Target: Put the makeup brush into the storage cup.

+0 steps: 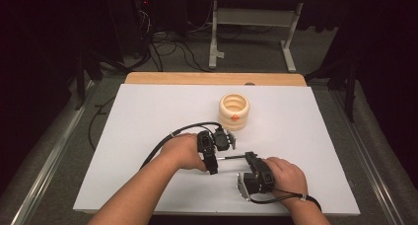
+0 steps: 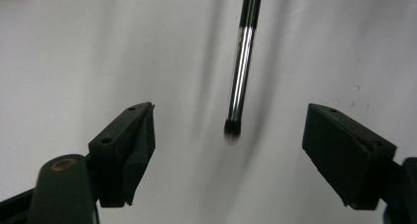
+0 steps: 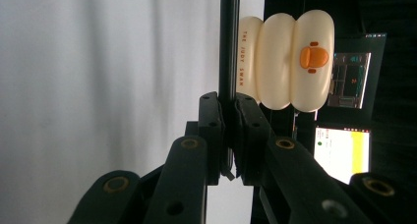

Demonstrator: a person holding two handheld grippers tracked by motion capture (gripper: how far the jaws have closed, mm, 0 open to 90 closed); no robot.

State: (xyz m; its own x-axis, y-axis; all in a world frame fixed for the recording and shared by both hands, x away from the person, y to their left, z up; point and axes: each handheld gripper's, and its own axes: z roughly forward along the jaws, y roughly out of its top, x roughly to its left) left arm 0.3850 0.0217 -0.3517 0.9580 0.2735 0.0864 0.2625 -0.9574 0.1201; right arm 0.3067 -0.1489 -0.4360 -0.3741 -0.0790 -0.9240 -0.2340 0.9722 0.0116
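A thin make-up brush [image 1: 231, 158] with a black handle, silver ferrule and dark bristle tip [image 2: 231, 131] hangs level just above the white table. My right gripper [image 1: 248, 158] is shut on the brush's handle [image 3: 229, 37], which runs up between its closed jaws [image 3: 227, 100]. My left gripper [image 1: 213, 159] is open, its jaws wide apart [image 2: 230, 113] on either side of the bristle end without touching it. A cream ribbed cup [image 1: 234, 111] with an orange duck face [image 3: 311, 58] stands upright behind the grippers.
The white board [image 1: 148, 116] covers a wooden table whose edge [image 1: 212, 78] shows at the back. Cables and table legs lie on the floor beyond. Lit screens [image 3: 344, 153] show at the right of the right gripper view.
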